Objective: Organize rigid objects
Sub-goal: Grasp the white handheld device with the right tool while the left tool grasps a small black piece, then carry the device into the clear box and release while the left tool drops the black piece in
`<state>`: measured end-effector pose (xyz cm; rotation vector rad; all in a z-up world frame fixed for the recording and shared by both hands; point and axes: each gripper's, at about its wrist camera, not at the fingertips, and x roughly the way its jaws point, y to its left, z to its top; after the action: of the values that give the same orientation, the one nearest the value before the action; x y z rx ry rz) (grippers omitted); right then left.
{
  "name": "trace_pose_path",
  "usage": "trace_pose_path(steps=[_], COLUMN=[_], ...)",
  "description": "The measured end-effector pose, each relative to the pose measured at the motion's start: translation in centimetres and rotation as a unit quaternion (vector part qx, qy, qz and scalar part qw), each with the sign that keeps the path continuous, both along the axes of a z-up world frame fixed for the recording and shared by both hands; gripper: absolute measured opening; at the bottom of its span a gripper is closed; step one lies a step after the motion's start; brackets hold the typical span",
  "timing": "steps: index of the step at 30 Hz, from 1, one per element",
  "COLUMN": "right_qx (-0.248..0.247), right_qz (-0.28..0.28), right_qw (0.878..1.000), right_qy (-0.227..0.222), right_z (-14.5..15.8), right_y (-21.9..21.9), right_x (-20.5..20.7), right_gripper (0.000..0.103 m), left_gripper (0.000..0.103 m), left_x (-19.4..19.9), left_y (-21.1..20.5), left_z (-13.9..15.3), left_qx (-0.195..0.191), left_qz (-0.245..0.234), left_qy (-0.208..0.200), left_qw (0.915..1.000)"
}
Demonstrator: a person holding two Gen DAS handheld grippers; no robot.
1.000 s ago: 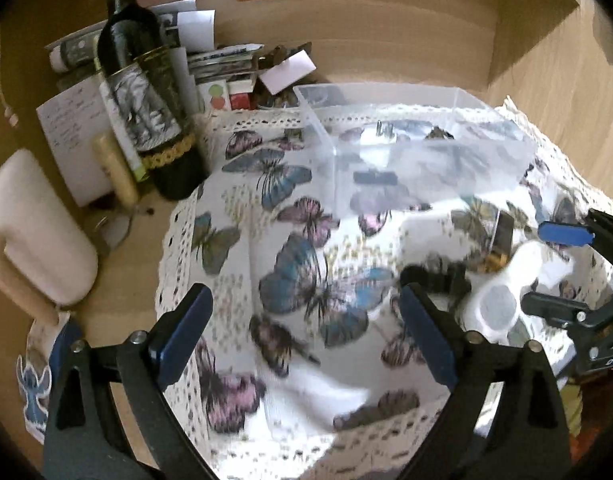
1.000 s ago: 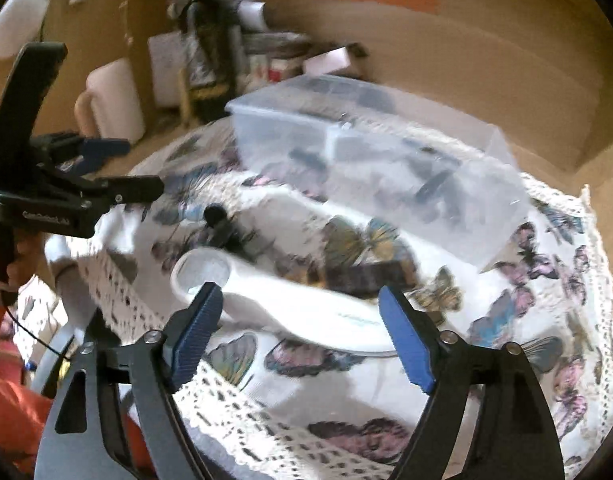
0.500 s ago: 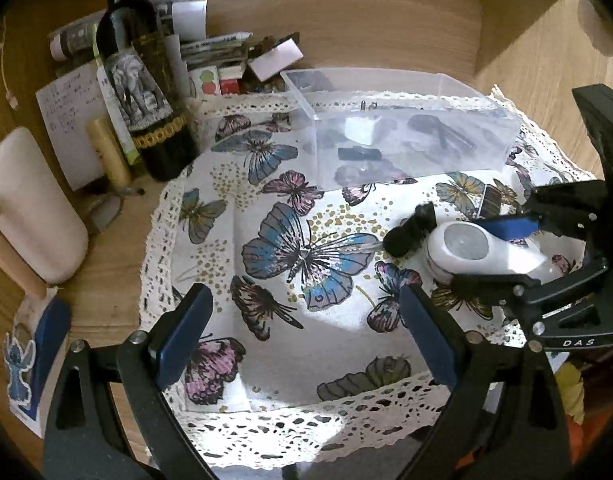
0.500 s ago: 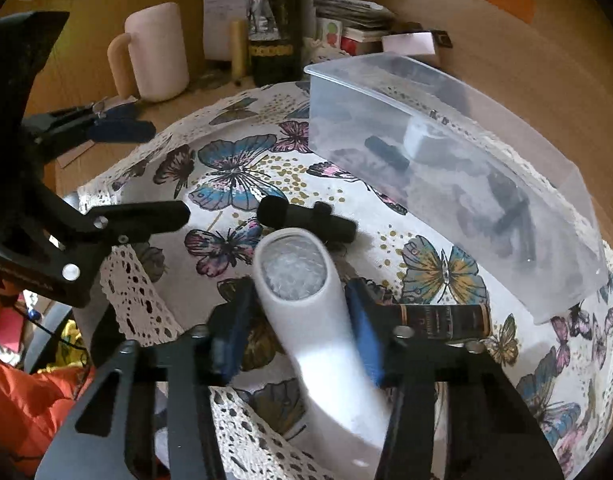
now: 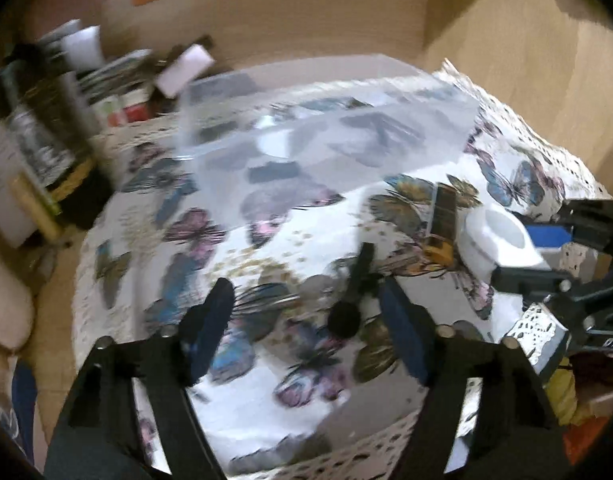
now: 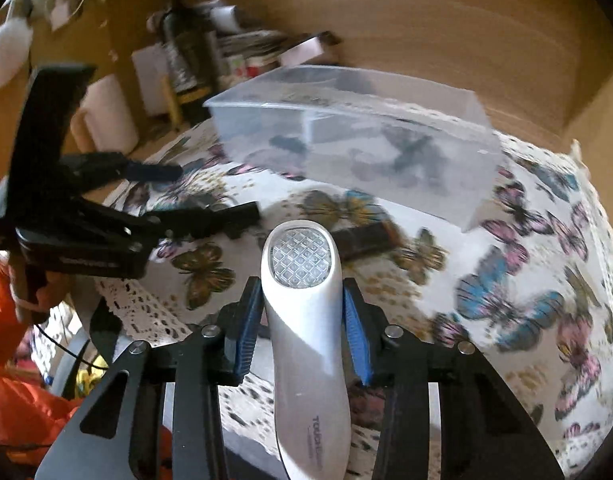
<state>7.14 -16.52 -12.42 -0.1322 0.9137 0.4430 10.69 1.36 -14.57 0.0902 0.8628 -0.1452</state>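
My right gripper [image 6: 302, 328] is shut on a white flashlight [image 6: 306, 320], lens forward, held above the butterfly cloth; it also shows in the left wrist view [image 5: 498, 240]. My left gripper [image 5: 306, 328] is open, its right finger beside a small black cylindrical object [image 5: 354, 296] that lies on the cloth. A dark brown bar [image 5: 442, 220] lies in front of the clear plastic bin [image 5: 326, 136], which holds several dark items. The bin [image 6: 358, 140] and the bar [image 6: 366, 240] also show in the right wrist view, with the left gripper [image 6: 210, 196] at left.
A wine bottle [image 6: 186, 52], a pink mug [image 6: 110, 116], papers and small boxes [image 5: 146, 92] stand at the back left against the wooden wall. The lace-edged cloth [image 5: 266, 412] ends near the front table edge.
The right gripper has lifted the flashlight off the cloth and pulled it back. The left gripper has moved forward and right, down to the black cylindrical object. Both views are blurred by motion.
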Motion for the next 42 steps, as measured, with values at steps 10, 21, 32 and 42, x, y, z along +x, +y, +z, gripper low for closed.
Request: trace_pose_path(steps=[10,21,32,42], right_qx=[0.038,0.052,0.065,0.07], right_qz=[-0.039,-0.04,-0.043,-0.046], right_qw=[0.998,0.998,0.997,0.996], right_qy=[-0.022,-0.013,-0.019,-0.022], right_z=[1.1,0.5,0.7,1.0], right_y=[-3.2,-3.6,-3.8,-3.7], right_x=[-0.2,0.1,-0.3,-0.7], right_gripper=[0.036,0.036,0.036,0.036], left_gripper=[0.047,0.039,0.039,0.024], left_x=[0.6,2.1,0.8,2.3], left_y=[-2.0,-3.7,-4.9,-3.8], left_z=[0.9,-1.0,1.6,-0.6], left_qx=[-0.016,0.017,0.026,0.011], left_qz=[-0.032,-0.038,-0.052,-0.027], left_qy=[-0.018,0.022,-0.027,0.013], left_qw=[0.9992,0.9989,0.998,0.9995])
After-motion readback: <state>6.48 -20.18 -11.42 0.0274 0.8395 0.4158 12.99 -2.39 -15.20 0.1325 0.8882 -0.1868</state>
